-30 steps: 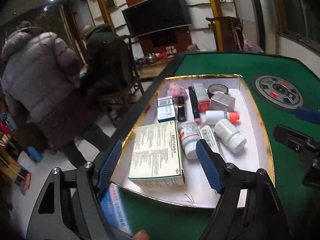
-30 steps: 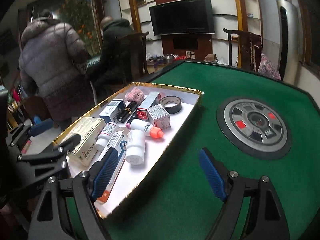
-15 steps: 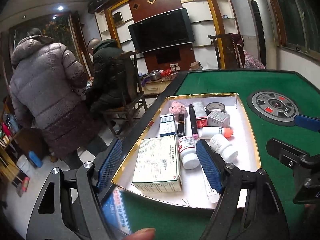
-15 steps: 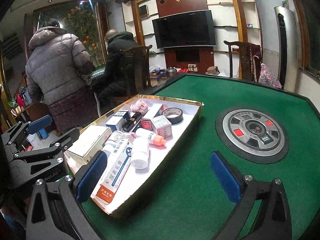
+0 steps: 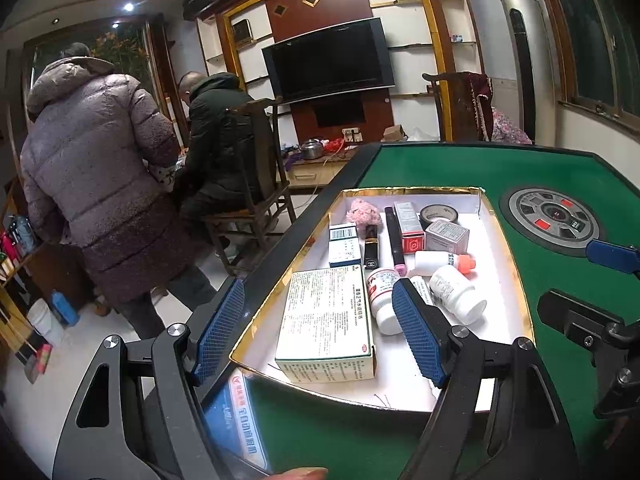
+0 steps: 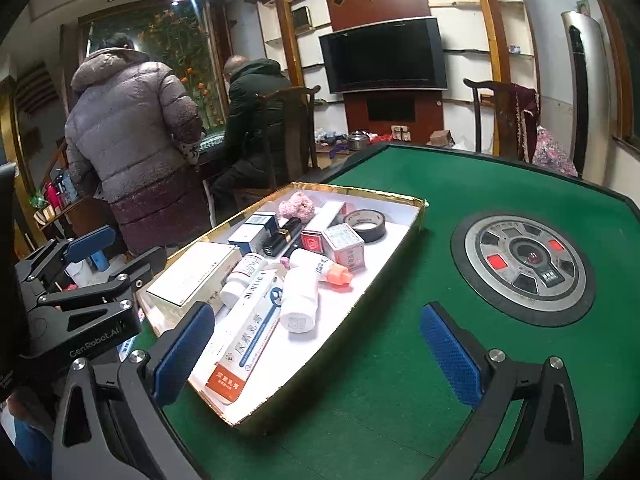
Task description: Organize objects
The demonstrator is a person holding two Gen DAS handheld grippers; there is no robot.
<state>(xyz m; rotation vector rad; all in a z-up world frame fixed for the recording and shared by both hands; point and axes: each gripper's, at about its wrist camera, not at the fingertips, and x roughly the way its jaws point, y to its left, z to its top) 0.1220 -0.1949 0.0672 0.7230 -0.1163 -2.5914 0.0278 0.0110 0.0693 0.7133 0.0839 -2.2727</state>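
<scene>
A shallow gold-rimmed cardboard tray (image 5: 516, 280) lies on the green felt table (image 5: 440, 164), with a round grey control dial (image 5: 554, 216) at its three o'clock. In the tray, a large white printed medicine box (image 5: 326, 320) sits at seven o'clock, white plastic bottles (image 5: 456, 298) at its three o'clock, and a black tape roll (image 5: 439, 213) at one o'clock.

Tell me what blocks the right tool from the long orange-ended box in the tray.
Nothing visible. The right tool hangs open above the tray's near corner, and the long box lies just ahead of its left finger, top face clear. A white bottle lies close beside it on the right.
</scene>
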